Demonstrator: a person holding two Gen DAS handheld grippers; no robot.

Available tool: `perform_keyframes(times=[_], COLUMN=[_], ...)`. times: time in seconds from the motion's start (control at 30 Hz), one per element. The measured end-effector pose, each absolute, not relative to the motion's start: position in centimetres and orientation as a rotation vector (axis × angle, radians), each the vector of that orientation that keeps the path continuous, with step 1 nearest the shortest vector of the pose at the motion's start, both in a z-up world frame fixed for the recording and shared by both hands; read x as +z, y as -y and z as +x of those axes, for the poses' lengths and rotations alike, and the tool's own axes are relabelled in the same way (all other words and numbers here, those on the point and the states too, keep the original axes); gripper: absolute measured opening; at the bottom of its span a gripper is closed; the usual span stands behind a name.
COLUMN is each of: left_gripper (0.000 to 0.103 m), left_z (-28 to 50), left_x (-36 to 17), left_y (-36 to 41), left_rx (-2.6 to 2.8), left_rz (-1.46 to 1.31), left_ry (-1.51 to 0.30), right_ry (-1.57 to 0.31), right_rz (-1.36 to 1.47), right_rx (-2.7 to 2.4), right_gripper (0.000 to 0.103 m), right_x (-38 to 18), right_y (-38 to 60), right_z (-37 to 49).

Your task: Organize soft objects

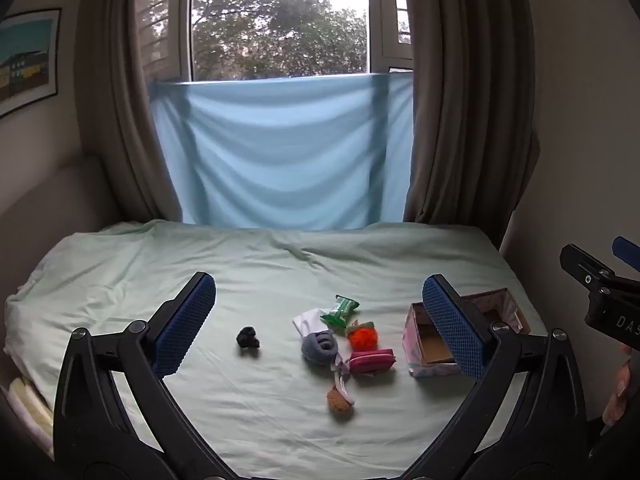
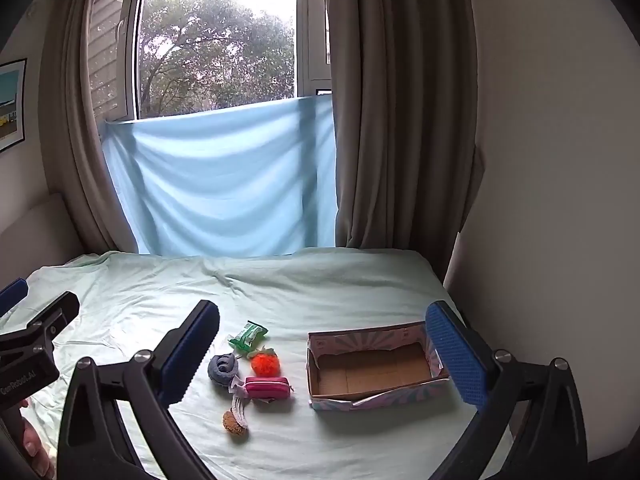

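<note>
Small soft objects lie grouped on the bed: a green packet, an orange strawberry toy, a rolled grey-blue sock, a pink pouch, a brown knitted piece, a white cloth and a dark lump apart to the left. An open cardboard box sits to their right, its inside bare. My left gripper and right gripper both hover open above the bed, holding nothing.
The bed is covered by a pale green sheet and reaches a light blue cloth hung below the window. Brown curtains flank it. A wall stands close on the right. A hand holds the other gripper's handle.
</note>
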State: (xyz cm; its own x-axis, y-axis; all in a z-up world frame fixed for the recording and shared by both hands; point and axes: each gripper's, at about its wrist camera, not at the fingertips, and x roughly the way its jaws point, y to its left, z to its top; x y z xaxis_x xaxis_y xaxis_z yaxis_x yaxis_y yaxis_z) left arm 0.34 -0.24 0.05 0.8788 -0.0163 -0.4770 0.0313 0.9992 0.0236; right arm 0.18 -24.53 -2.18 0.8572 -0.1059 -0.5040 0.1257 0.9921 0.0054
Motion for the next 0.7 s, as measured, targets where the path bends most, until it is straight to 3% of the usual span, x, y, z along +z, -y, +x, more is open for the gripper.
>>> perform_keyframes(times=[0.7], left_gripper=[0.103], left_z=[0.94], left_x=[-0.02], left_y=[0.51], left_rx=[-0.038], left_rz=[0.031], left_ry=[-0.499], right_ry=[-0.518], right_rz=[0.033], right_rx=[-0.101], right_gripper=[0.103], right_x=[-2.16], right_y=[23.99], right_z=[0.14])
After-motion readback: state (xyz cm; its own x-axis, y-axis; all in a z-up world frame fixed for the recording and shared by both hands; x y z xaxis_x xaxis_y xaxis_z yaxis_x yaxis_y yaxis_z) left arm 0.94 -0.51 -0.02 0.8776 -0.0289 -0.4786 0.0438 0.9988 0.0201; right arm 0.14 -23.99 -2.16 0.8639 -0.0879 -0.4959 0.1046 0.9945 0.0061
